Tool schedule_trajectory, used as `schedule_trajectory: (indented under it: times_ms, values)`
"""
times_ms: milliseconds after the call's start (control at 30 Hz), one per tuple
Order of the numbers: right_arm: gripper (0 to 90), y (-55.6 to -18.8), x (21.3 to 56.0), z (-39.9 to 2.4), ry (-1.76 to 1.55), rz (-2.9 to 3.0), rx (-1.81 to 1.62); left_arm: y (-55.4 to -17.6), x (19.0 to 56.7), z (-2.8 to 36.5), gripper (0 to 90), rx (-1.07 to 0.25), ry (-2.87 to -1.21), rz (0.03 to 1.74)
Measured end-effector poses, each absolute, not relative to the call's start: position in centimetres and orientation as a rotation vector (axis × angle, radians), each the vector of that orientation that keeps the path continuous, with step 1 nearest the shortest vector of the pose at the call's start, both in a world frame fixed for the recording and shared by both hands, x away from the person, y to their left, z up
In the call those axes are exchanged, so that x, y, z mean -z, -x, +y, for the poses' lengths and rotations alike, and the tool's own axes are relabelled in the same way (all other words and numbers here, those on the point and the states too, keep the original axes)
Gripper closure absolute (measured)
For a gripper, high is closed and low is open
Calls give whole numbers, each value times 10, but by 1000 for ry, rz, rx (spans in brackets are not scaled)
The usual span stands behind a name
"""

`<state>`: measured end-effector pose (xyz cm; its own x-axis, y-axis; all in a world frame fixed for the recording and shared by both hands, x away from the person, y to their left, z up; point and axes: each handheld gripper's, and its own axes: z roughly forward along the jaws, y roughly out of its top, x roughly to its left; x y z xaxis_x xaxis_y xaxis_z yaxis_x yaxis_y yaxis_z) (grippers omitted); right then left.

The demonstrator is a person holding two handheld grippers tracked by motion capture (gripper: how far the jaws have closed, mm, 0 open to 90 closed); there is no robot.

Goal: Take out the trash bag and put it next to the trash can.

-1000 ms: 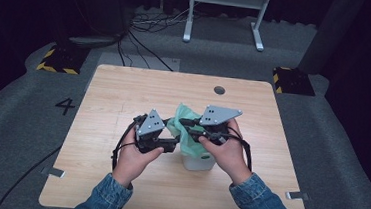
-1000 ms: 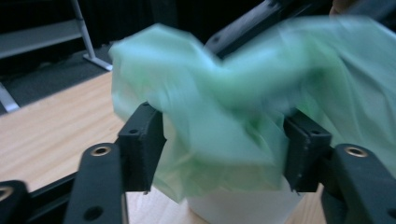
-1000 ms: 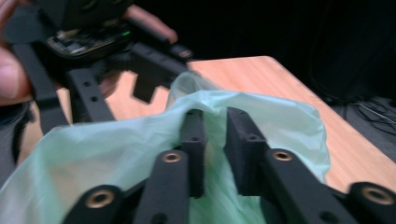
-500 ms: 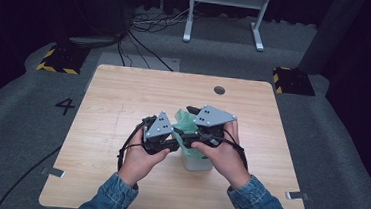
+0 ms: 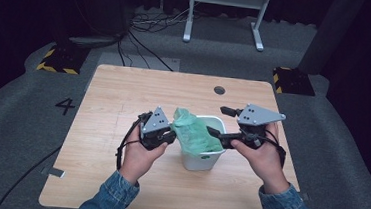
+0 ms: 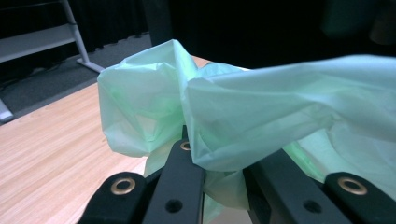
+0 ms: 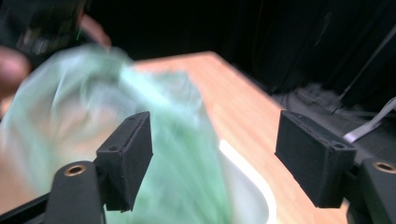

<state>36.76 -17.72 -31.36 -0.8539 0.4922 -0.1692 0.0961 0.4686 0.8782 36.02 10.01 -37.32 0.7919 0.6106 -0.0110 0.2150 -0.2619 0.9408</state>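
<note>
A small white bin [image 5: 200,162] stands at the middle of the wooden table [image 5: 124,94], with a pale green plastic bag [image 5: 194,133] bunched in and over it. My left gripper [image 5: 172,134] is at the bin's left side; its jaws have just been closing and are shut on the bag's edge. In the left gripper view my left gripper [image 6: 219,170] has the bag [image 6: 233,107] puffing up above its jaws. My right gripper [image 5: 217,121] hovers over the bin's right rim; its jaws have just been opening, with nothing pinched. In the right gripper view my right gripper [image 7: 222,156] stands wide open over the blurred bag [image 7: 93,116] and bin rim [image 7: 247,179].
A round cable hole [image 5: 219,90] sits near the table's far edge. Beyond the table lie floor cables [image 5: 149,26], a white stand's legs [image 5: 225,17] and two hazard-striped blocks [image 5: 59,60], [image 5: 291,78]. A "4" [image 5: 66,106] marks the floor at left.
My right gripper has opened, let go of the bag and drawn off to the right. My left gripper has closed on the bag's left edge. The bag now slumps left over the bin.
</note>
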Motion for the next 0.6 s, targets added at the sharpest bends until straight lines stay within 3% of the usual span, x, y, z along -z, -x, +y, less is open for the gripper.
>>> schedule_trajectory:
  times_ms: [267,600]
  values:
    - [202,-369,344,-160,-407,2509,-1249,-364,372,97,875,-419,-1813,643]
    - [207,-395,355,-121,-484,2587,-1111,-357,365,85,877,-360,-1791,537]
